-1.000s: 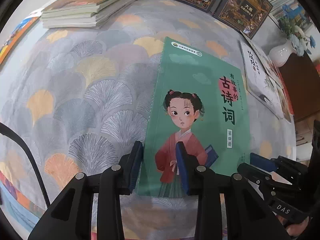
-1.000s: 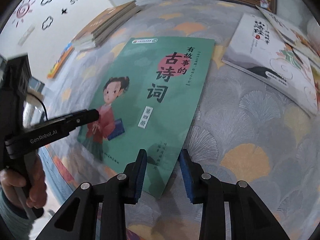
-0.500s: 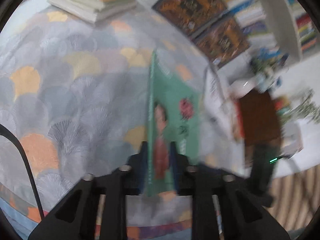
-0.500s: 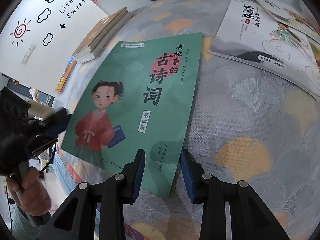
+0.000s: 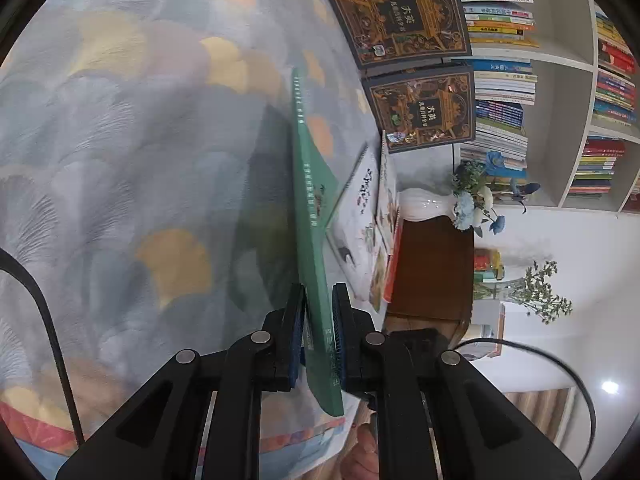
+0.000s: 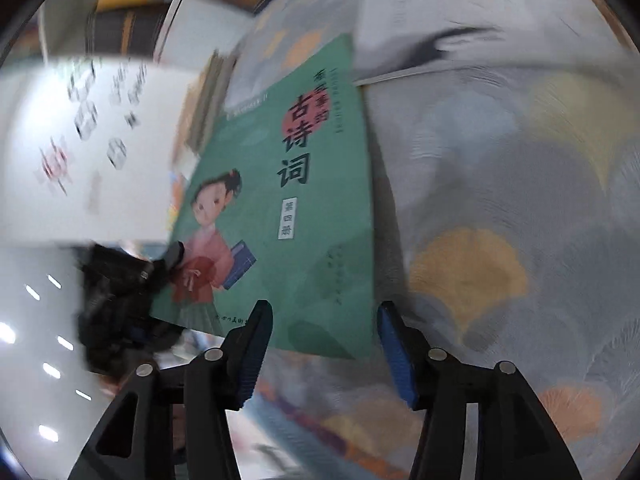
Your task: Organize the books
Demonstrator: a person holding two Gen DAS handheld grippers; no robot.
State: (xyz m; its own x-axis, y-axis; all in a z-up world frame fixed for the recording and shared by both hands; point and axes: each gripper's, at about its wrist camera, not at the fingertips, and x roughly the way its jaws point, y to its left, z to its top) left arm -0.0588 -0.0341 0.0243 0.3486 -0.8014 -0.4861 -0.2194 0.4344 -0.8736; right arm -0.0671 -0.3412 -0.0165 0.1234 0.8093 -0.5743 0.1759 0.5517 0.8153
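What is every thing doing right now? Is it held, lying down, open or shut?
Green book: lifted on edge, clamped at its corner.
Left gripper: shut on the green book.
Right gripper: jaws opening, nothing pinched.
White book: closed, lying flat on the cloth.
Two dark books: closed, leaning against the shelf.
Vase: upright, holding flowers.

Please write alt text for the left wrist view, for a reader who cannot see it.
The left gripper is shut on a green book, seen edge-on and tilted up from a patterned tablecloth. Behind lie more books; a bookshelf and a white vase stand to the right.
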